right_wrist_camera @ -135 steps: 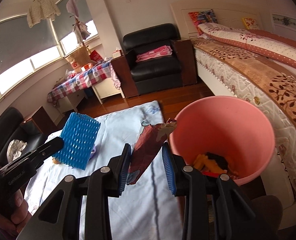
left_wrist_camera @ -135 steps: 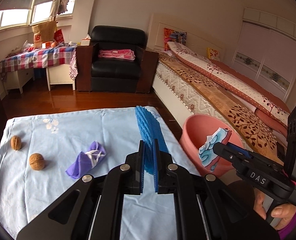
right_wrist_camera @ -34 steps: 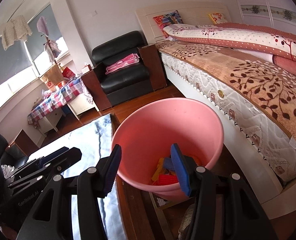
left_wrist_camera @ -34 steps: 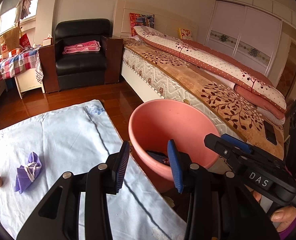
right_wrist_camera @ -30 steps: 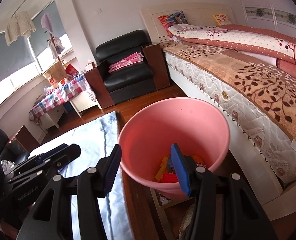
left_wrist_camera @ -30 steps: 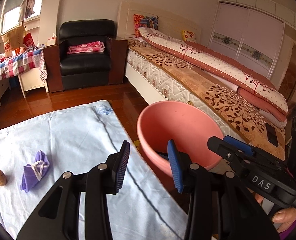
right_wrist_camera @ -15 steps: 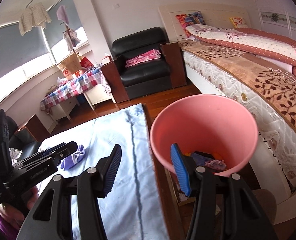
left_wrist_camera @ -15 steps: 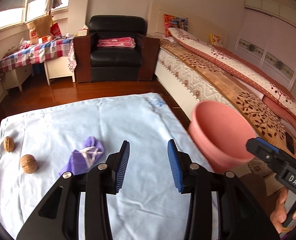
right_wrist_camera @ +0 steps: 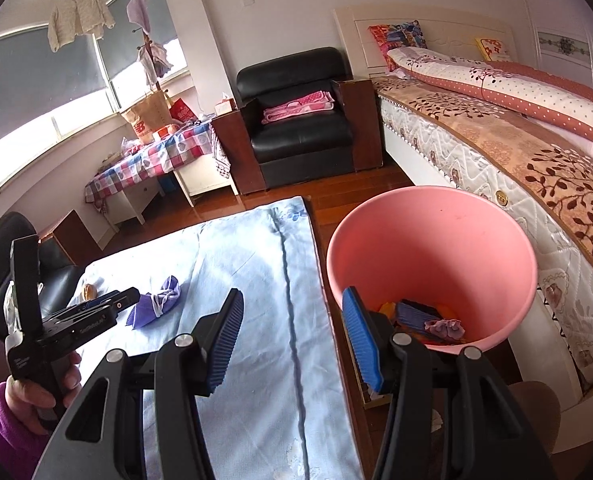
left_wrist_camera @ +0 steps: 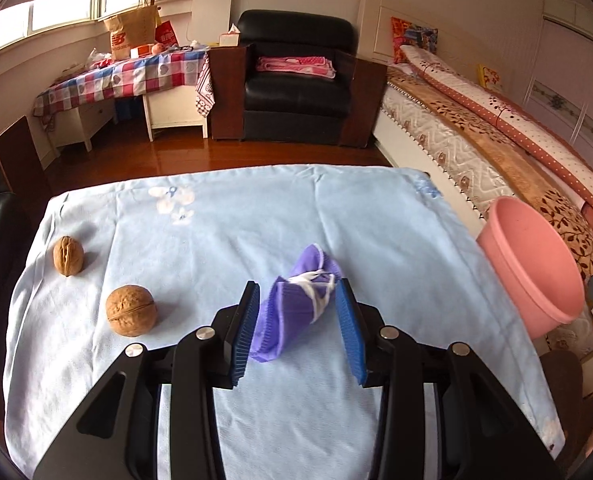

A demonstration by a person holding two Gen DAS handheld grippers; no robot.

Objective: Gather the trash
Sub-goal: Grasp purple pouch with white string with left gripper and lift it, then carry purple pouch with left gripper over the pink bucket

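Floor: dark red wood floor (left_wrist_camera: 168, 160) is shining.
Seating: black leather armchair (left_wrist_camera: 296, 80) is standing against the wall.
Bed: bed (right_wrist_camera: 496, 136) is lying along the right.
Light: daylight is coming through curved windows (left_wrist_camera: 36, 20).

The left black two-finger claw with blue ribbed pads (left_wrist_camera: 299, 322) points forward and downward, its jaws spread apart and nothing pressed between the pads. In the right wrist view the same claw (right_wrist_camera: 130, 295) is held by a hand (right_wrist_camera: 42, 386) wrapped around its grip, a purple sleeve (right_wrist_camera: 2, 434) at the wrist. The right black claw with blue ribbed pads (right_wrist_camera: 292, 338) also tilts downward, jaws parted and empty.
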